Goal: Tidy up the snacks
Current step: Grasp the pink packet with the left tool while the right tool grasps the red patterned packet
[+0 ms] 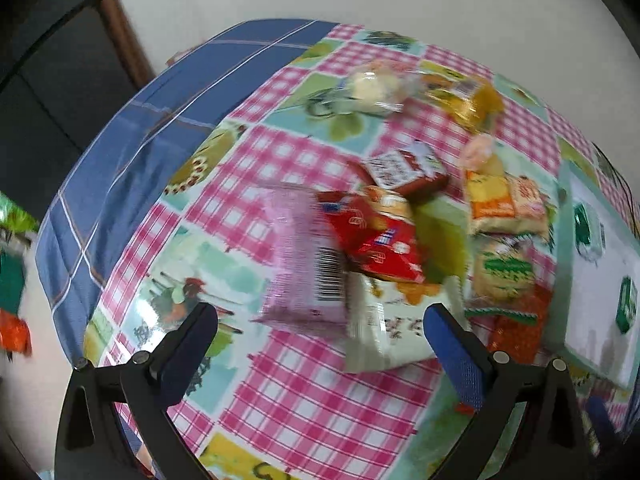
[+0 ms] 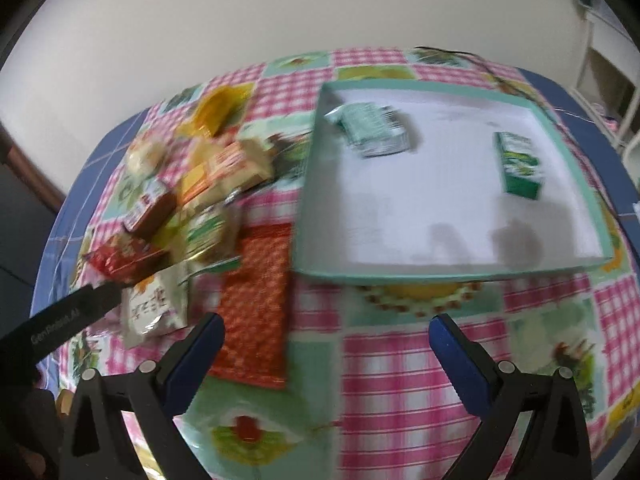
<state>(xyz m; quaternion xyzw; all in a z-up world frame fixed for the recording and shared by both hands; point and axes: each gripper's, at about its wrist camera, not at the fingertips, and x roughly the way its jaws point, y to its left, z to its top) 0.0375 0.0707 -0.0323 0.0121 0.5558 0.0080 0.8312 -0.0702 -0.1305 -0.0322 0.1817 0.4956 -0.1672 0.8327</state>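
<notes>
A pile of snack packets lies on the checked tablecloth. In the left wrist view my left gripper (image 1: pixel 320 316) is open just short of a pink packet (image 1: pixel 304 256) and a white packet (image 1: pixel 384 328), with a red packet (image 1: pixel 376 240) behind. In the right wrist view my right gripper (image 2: pixel 326 328) is open and empty above the cloth, near an orange patterned packet (image 2: pixel 256 312). A teal tray (image 2: pixel 316 184) holds two green snack boxes (image 2: pixel 374 130) (image 2: pixel 520 164). The left gripper's finger (image 2: pixel 72 316) shows at the left, by the white packet (image 2: pixel 154 308).
More packets sit further back: a brown-and-white box (image 1: pixel 404 172), yellow packets (image 1: pixel 504 200), a clear bag of pale snacks (image 1: pixel 372 88). The tray (image 1: pixel 600 344) is right of the pile. The table's blue underlay (image 1: pixel 120 168) marks its left edge.
</notes>
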